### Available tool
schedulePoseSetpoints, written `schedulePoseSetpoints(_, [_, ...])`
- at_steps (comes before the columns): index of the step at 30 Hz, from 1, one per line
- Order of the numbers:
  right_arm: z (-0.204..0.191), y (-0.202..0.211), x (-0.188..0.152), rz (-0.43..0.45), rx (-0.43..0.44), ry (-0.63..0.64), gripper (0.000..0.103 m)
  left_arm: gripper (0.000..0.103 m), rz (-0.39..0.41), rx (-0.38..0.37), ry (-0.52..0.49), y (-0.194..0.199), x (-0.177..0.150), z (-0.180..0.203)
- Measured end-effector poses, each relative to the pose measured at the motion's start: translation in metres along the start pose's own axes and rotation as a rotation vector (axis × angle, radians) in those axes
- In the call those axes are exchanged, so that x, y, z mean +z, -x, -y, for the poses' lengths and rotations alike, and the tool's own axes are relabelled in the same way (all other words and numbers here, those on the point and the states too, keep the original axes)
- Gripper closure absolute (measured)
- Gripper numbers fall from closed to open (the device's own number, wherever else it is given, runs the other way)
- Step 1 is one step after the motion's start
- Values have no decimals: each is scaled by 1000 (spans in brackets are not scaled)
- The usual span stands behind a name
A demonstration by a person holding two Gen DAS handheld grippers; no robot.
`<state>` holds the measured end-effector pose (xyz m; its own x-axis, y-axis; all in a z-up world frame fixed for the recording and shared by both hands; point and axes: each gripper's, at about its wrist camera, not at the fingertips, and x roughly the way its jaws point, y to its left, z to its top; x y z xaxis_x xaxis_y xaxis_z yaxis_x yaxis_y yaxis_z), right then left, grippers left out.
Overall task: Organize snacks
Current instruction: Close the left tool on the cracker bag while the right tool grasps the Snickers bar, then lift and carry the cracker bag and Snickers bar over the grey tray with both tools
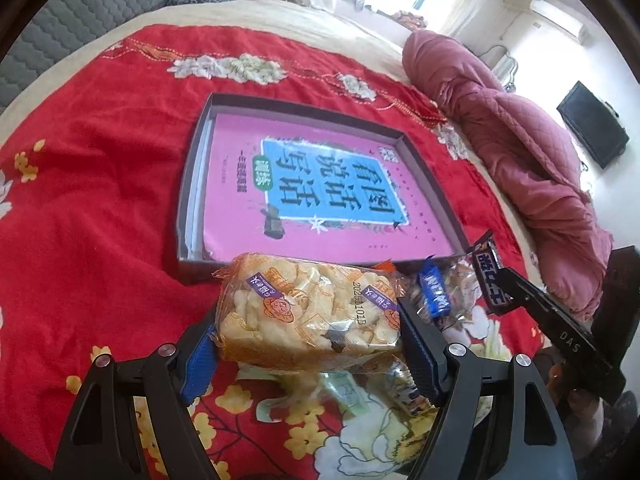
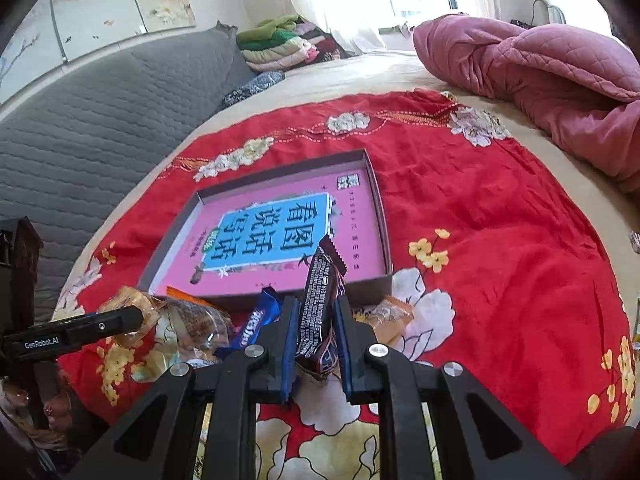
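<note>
Left wrist: loose snacks [image 1: 436, 300] crowd beside the box [image 1: 192, 184] — near rim.

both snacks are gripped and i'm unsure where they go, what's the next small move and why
Probably carry the puffed rice snack pack, clamped in the left hand-held gripper, forward over the shallow box and release: the box lies just ahead, holding only a pink book.

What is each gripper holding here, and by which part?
Left gripper clamps the rice-cracker bag across its two short ends. Right gripper pinches the dark chocolate bar at mid-length, upper end sticking up.
</note>
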<state>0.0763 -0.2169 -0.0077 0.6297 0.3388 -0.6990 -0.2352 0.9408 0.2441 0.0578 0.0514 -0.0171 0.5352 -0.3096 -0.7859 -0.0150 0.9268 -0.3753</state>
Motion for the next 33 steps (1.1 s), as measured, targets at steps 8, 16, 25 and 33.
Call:
schedulePoseSetpoints(8, [0,-1,14,39,27,-9,85,22,37,14,18,4,18,0])
schedulePoseSetpoints(16, [7,-10,31,75,30,-17,85,22,58,65,27,-11,37,-2])
schedulePoseSetpoints(25, [15,-31,43,72,24,-22,85,22,55,134,13,-37,51,-4])
schedulePoseSetpoints(33, [14,-45,44,63,6,11,85,22,36,167,-4,-59,55,-6])
